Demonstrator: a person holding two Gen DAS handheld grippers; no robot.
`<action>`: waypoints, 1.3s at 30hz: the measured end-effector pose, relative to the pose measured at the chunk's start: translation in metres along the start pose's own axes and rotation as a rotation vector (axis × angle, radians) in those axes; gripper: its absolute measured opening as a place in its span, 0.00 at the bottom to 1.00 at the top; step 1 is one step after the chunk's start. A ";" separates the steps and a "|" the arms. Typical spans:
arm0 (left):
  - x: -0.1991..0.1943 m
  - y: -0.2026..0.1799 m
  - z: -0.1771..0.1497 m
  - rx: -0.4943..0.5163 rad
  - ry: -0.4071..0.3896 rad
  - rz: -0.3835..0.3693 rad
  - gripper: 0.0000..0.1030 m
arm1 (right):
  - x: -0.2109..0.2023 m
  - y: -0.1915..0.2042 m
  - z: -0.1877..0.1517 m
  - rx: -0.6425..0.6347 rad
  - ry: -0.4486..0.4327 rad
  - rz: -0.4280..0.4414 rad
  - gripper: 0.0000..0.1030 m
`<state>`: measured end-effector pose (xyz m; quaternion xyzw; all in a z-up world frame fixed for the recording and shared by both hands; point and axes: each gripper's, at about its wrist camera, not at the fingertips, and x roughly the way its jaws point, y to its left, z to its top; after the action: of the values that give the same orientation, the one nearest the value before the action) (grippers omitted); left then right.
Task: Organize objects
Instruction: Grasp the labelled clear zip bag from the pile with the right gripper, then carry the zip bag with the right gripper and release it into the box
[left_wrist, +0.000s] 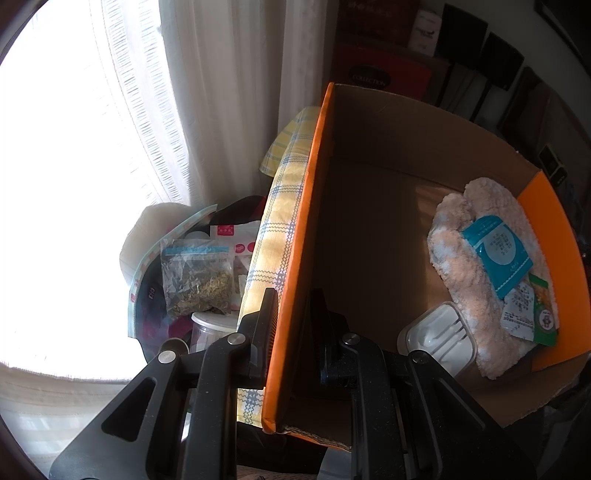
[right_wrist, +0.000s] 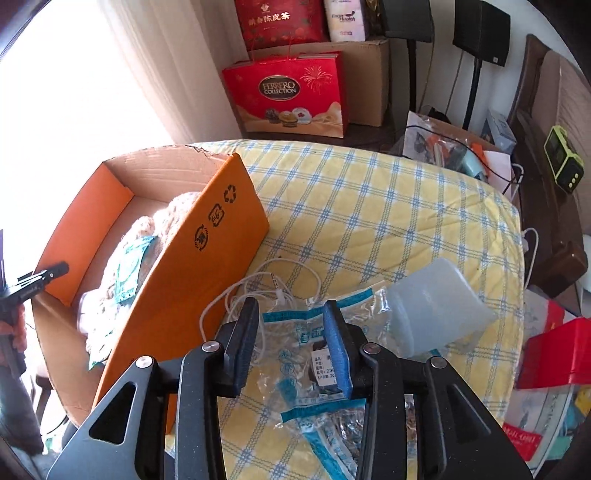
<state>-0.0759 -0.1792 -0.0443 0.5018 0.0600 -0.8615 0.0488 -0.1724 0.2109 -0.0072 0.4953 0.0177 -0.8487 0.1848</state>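
At far left in the right wrist view, we see our left hand-held gripper (right_wrist: 55, 271) clamped shut on the orange wall of a cardboard box (right_wrist: 207, 258), steadying it on a bed with a yellow checked sheet (right_wrist: 369, 206). Inside the box lie a fluffy slipper (left_wrist: 476, 280), a teal packet (left_wrist: 496, 254) and a white case (left_wrist: 439, 339). Just right of the box, a tangle of white earphones (right_wrist: 258, 291) rests on the sheet. Next, our right hand-held gripper (right_wrist: 291, 332) hovers with jaws partly apart above crinkly clear packets (right_wrist: 314, 354); we cannot tell whether the pads touch them. These look light, thin and slippery, so we would pinch a flat sealed edge firmly. Further right lies a translucent tub (right_wrist: 439, 310), tipped sideways, probably light and stiff.
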 end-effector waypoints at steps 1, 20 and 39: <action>-0.001 0.000 0.000 -0.001 -0.001 -0.001 0.15 | -0.003 0.001 0.000 -0.009 -0.005 -0.023 0.36; -0.005 0.003 -0.001 -0.002 -0.002 -0.004 0.15 | 0.026 0.004 -0.042 -0.119 0.060 -0.273 0.41; -0.006 0.000 -0.001 -0.006 -0.003 -0.009 0.15 | -0.034 0.005 -0.026 -0.016 -0.071 -0.206 0.16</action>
<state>-0.0723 -0.1792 -0.0392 0.5001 0.0648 -0.8623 0.0464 -0.1338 0.2223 0.0092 0.4591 0.0687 -0.8799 0.1012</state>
